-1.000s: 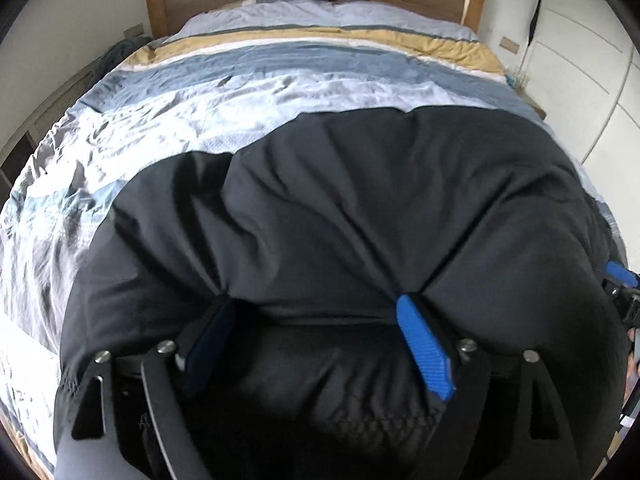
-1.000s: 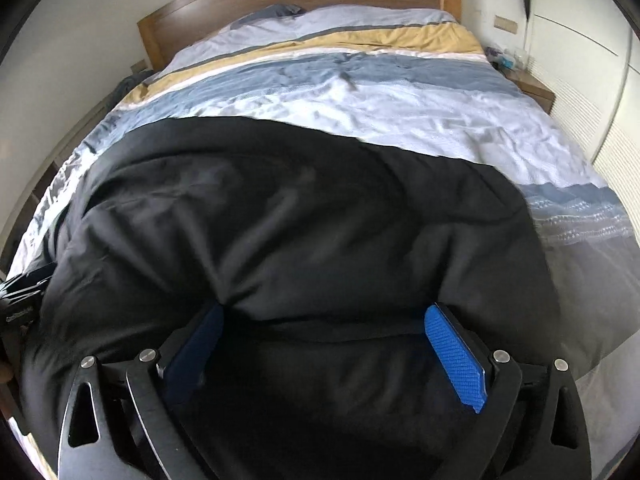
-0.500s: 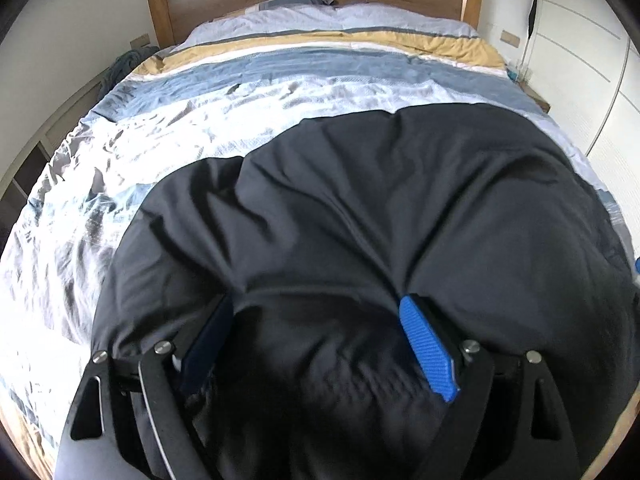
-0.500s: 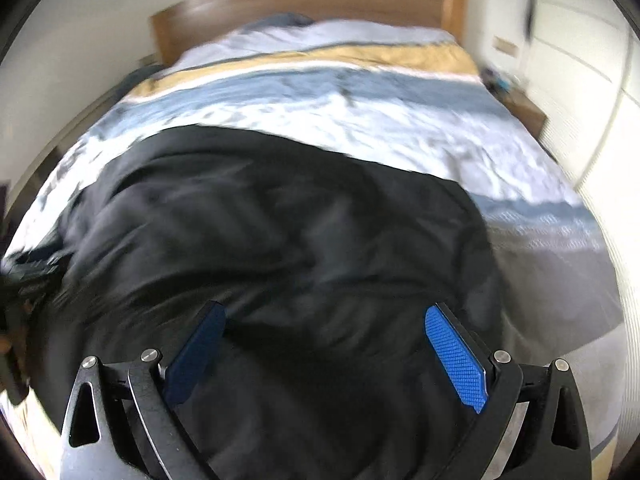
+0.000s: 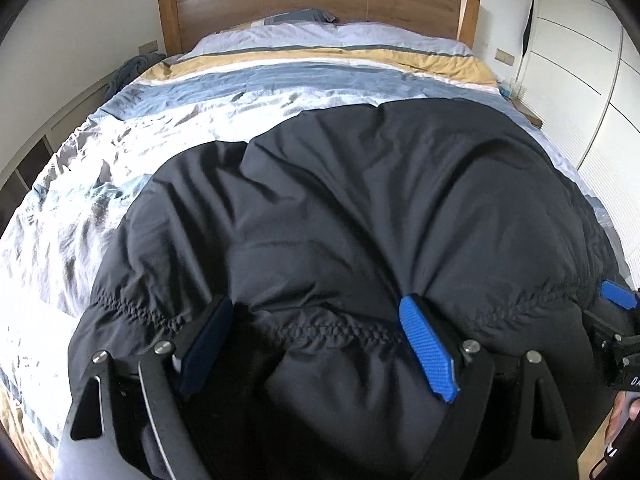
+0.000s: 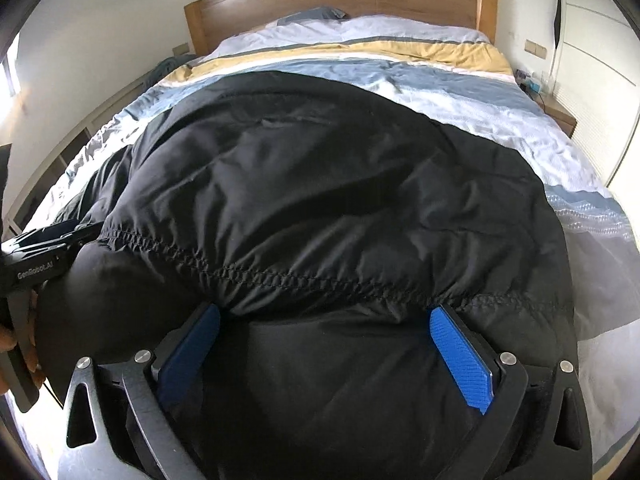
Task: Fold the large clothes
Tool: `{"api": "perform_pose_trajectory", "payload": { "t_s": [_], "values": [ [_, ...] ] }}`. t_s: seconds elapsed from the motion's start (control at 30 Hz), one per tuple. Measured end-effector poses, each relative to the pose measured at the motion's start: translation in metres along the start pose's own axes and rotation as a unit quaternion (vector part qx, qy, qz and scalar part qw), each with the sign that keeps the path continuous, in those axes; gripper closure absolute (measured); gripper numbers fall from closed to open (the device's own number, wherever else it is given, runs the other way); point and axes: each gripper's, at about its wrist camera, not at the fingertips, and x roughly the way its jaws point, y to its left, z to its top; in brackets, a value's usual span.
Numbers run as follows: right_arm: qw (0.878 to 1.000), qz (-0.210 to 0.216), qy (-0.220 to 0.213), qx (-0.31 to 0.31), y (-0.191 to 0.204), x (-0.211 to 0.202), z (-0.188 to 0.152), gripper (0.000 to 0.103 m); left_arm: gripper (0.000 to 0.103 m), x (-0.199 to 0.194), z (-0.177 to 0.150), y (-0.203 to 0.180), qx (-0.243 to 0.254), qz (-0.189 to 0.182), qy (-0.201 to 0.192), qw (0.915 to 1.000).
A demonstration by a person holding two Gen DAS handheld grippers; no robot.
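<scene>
The black jacket [image 5: 360, 220] is spread over the near half of the bed [image 5: 280, 92], its smooth, puffy shell gathered along a stitched seam. Compared with a second ago, that seam has been brought into view and more striped cover is exposed on the left. The left gripper [image 5: 320, 336] is seen with its jaws wide apart, padded fabric bulging between the blue ribbed pads, nothing pinched. The right gripper [image 6: 324, 344] is likewise held wide open over the jacket. A curved wooden headboard [image 5: 312, 4] is seen beyond.
</scene>
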Motion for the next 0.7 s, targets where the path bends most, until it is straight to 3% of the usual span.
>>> {"api": "perform_pose_trajectory", "payload": {
  "t_s": [0.7],
  "values": [
    [1.0, -0.005, 0.007, -0.015, -0.022, 0.006, -0.002, 0.001, 0.017, 0.005, -0.012, -0.007, 0.006, 0.012, -0.004, 0.9999]
  ]
}}
